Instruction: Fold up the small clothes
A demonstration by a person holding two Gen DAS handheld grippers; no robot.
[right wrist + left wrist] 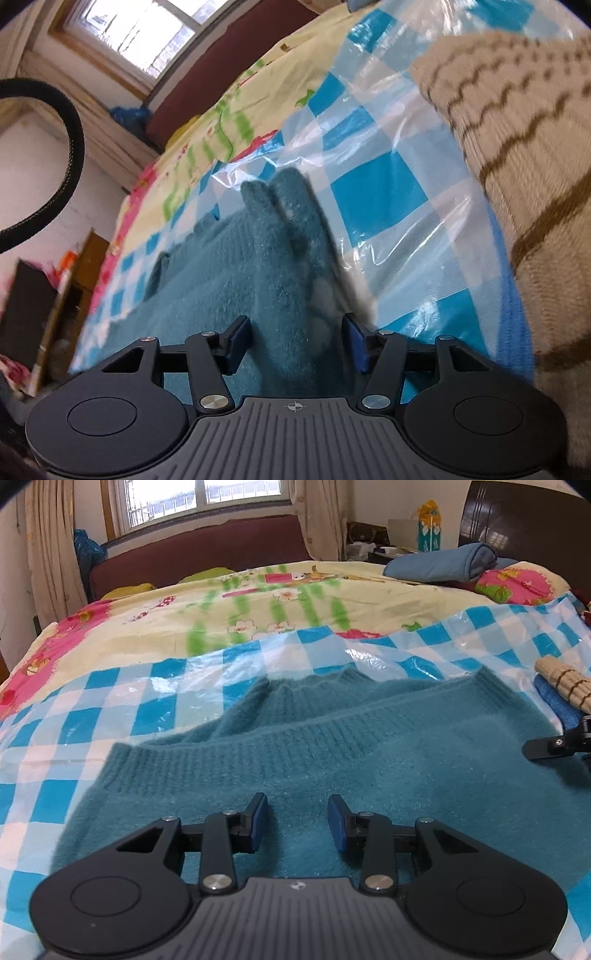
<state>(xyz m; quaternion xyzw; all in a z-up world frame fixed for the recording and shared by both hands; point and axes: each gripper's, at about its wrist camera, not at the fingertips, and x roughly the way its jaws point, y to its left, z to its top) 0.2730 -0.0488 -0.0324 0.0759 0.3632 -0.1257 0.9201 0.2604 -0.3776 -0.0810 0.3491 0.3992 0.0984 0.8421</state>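
A fuzzy teal knitted sweater (332, 760) lies folded on a blue-and-white checked plastic sheet (122, 709) on the bed. My left gripper (298, 821) is open, low over the sweater's near part, nothing between its pads. My right gripper (295, 343) is open, with a raised fold of the teal sweater (266, 266) running between its blue pads; they do not pinch it. One right finger (550, 746) shows at the right edge of the left wrist view, over the sweater's right side.
A beige knit with brown stripes (517, 147) lies on a blue garment (557, 701) to the right of the sweater. A floral bedspread (258, 609), blue pillow (443, 565) and dark headboard (524, 520) lie beyond. A black cable (66, 147) loops at left.
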